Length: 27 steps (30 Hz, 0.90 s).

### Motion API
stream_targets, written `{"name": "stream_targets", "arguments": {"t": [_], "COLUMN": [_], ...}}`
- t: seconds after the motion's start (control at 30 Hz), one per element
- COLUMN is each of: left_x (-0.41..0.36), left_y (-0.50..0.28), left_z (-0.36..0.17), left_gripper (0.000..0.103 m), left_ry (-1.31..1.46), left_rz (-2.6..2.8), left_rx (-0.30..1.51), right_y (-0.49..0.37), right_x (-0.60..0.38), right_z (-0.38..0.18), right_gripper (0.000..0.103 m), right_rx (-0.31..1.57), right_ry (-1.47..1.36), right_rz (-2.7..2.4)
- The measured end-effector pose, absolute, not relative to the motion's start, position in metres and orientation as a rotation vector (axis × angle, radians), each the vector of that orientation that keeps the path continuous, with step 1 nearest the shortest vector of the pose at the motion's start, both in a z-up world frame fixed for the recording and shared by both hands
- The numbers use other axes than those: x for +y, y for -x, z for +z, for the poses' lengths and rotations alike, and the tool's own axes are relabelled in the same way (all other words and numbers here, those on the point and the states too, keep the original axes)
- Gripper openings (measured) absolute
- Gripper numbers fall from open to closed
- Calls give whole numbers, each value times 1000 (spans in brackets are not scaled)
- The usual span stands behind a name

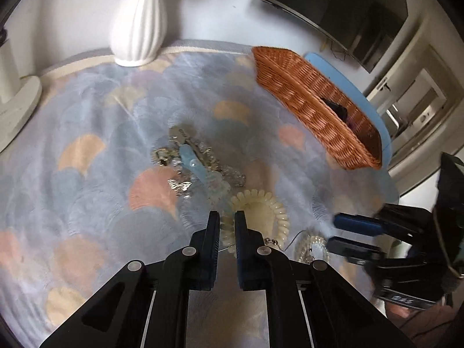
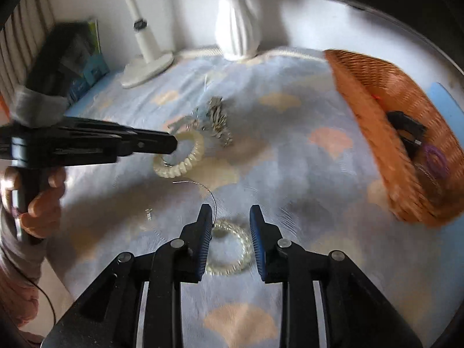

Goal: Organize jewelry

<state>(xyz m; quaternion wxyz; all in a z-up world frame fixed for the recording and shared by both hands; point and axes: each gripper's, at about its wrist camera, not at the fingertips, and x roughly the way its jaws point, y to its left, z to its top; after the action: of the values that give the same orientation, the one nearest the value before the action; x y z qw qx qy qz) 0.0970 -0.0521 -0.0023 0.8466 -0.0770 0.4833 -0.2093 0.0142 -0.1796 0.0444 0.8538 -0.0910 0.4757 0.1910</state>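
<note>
The left hand-held gripper (image 1: pixel 226 216) is clenched on the rim of a cream spiral hair tie (image 1: pixel 261 211), its coils pinched between the two pads, on the surface under a pastel fan-patterned cloth (image 1: pixel 87 116). The right hand-held gripper (image 2: pixel 230 211) stands released, its fingers straddling a clear spiral hair tie (image 2: pixel 229 249) that lies flat between them without the pads pressing on it; a thin wire (image 2: pixel 203 187) curves just beyond. Further back lies a heap of silvery jewelry with a pale blue clip (image 1: pixel 192 161). A wicker basket (image 2: pixel 374 133) at the right already holds a black clip (image 2: pixel 406 127) and a purple hair tie (image 2: pixel 435 156). A white ribbed vase (image 1: pixel 139 23) stands at the far edge.
</note>
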Motion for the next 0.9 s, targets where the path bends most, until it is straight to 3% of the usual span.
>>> {"name": "stream_targets", "arguments": {"t": [0.17,0.2,0.23,0.27,0.5,0.9], "left_x": [-50,-50,-50,-48,-27,-6], "left_y": [-93,-93,-93,-92,-94,-91], "left_z": [-4,-4,-3,-2,-5,-11], "left_gripper": [10,10,10,10,11,13], "left_ry": [173,175,175,173,229,267], "left_rz": [-437,-436,-435,-429,-388,-351], "left_rx": [1013,1010,1007,1001,988,1029], "right_y": [-30,-31,-30,-26,19,5], "right_x": [-158,-152,-150,-147,-160,-192], "right_z": [35,32,31,33,83,103], "right_gripper": [29,21,4,2,1,1], "right_rx": [1018,1033,1032,1017,826,815], "right_ry": [206,230,247,270,208,108], "right_rz": [481,480,479,489,636,527]}}
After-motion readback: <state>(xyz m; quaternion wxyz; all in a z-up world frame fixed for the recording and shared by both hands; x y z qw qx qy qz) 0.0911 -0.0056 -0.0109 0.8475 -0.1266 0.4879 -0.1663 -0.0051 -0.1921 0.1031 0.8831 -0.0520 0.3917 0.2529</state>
